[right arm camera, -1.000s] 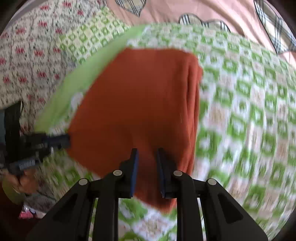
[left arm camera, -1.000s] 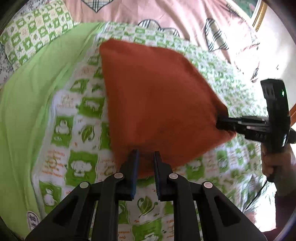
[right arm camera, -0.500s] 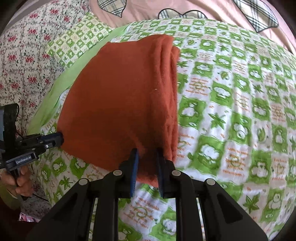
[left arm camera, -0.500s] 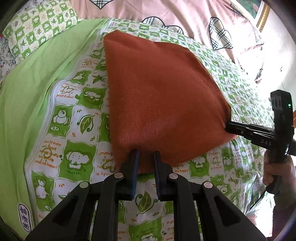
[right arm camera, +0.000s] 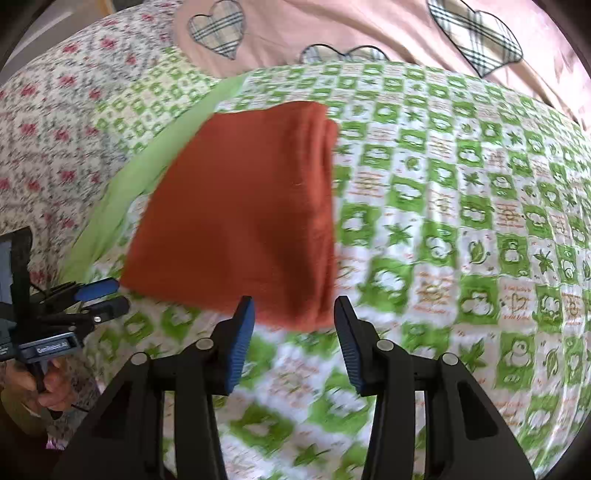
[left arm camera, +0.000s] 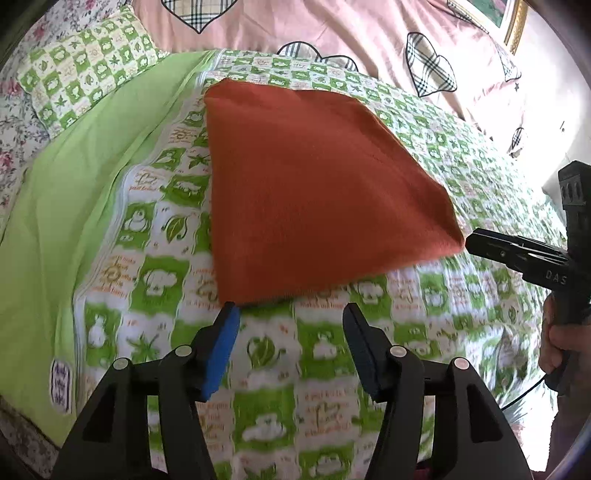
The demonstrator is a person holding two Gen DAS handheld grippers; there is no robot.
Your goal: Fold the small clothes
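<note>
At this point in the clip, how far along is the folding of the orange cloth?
Done: the orange cloth lies flat on the green checked bedspread, layers stacked along its right edge. In hand: nothing; the left claw and right claw have just been opening, jaws apart and empty just short of its near edge. Left: possibly another fold; no other clothes visible.

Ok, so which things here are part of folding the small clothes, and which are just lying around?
Part of the job:
- folded orange cloth
- left gripper, jaws just opened, nothing between them
- right gripper, jaws just opened, off the cloth

Just lying about:
- green checked bedspread
- green checked pillow
- pink quilt with plaid hearts
- floral sheet
</note>
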